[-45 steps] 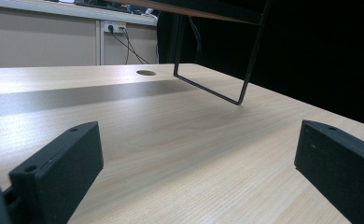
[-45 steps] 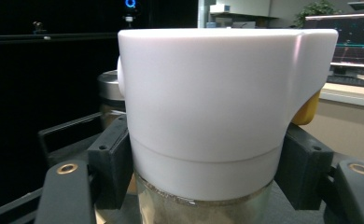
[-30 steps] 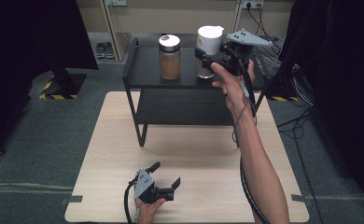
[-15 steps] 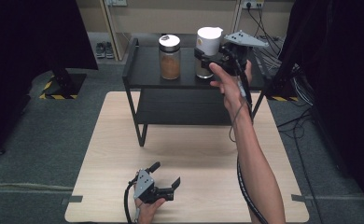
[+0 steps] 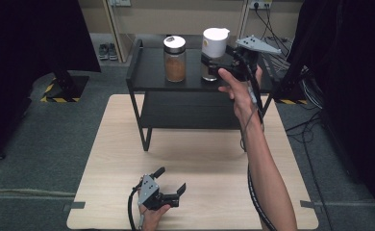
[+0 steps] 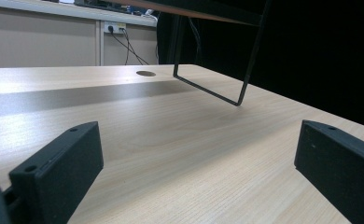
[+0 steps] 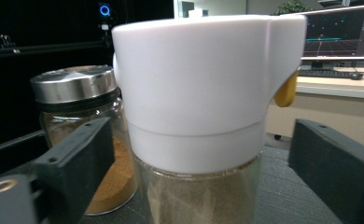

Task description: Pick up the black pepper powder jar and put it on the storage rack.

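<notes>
On the top shelf of the black rack [image 5: 152, 84], which stands at the far half of the pale wooden tabletop [image 5: 108, 159], the white-capped jar [image 5: 213, 53] stands upright at about one o'clock from the tabletop's centre. It has a clear lower body holding a tan powder and a tall white cap with a small yellow tab under its spout. The right tool [image 5: 210, 65] is held level at the jar from its three o'clock side, the person's right hand [image 5: 241, 91] gripping the tool's body. The jaws have just been opening: in the right gripper view they stand apart on either side of the jar [image 7: 199, 116], with visible gaps between each jaw and the glass, so the jar is between them but not clamped. Whether either jaw still brushes the jar low down cannot be settled from that close view. A second jar with a metal lid [image 5: 174, 58], holding an orange-brown powder, stands upright at nine o'clock of the white-capped jar, near it but apart. The left tool [image 5: 172, 184] rests low at the tabletop's near edge, about six o'clock, held in the left hand [image 5: 152, 216]; its jaws are apart with bare wood between them.
</notes>
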`<action>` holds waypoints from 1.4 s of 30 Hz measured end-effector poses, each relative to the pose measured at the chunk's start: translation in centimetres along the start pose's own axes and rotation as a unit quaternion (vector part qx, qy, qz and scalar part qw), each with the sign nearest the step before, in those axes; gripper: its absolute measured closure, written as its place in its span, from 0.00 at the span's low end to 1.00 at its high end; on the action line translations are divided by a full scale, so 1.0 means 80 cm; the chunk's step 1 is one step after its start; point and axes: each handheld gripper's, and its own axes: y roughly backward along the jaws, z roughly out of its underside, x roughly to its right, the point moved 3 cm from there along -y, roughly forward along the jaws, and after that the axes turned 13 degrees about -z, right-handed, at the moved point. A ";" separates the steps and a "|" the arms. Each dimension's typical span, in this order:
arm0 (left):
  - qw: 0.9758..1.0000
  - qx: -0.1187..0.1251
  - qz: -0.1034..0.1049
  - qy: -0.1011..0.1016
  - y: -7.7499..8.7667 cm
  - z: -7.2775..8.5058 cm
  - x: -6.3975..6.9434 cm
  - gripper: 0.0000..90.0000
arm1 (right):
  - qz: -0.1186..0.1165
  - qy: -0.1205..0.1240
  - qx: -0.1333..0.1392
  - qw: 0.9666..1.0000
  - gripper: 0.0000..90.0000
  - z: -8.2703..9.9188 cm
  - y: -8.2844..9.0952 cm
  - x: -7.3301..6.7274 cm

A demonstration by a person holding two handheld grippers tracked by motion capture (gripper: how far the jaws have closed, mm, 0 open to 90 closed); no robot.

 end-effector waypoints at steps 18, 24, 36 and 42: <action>1.000 0.000 0.000 0.000 0.000 0.000 0.000 0.00 | -0.037 0.023 0.030 0.999 0.01 0.023 0.047 -0.032; 1.000 -0.001 0.000 -0.001 0.000 0.000 0.001 0.00 | -0.049 0.020 0.037 0.998 0.01 0.038 0.067 -0.036; 1.000 -0.001 0.001 -0.003 0.000 0.000 0.001 0.00 | -0.073 0.031 0.029 0.996 0.01 0.079 0.093 -0.043; 1.000 -0.001 0.001 -0.003 0.000 0.000 0.001 0.00 | -0.077 0.030 0.027 0.996 0.01 0.096 0.102 -0.046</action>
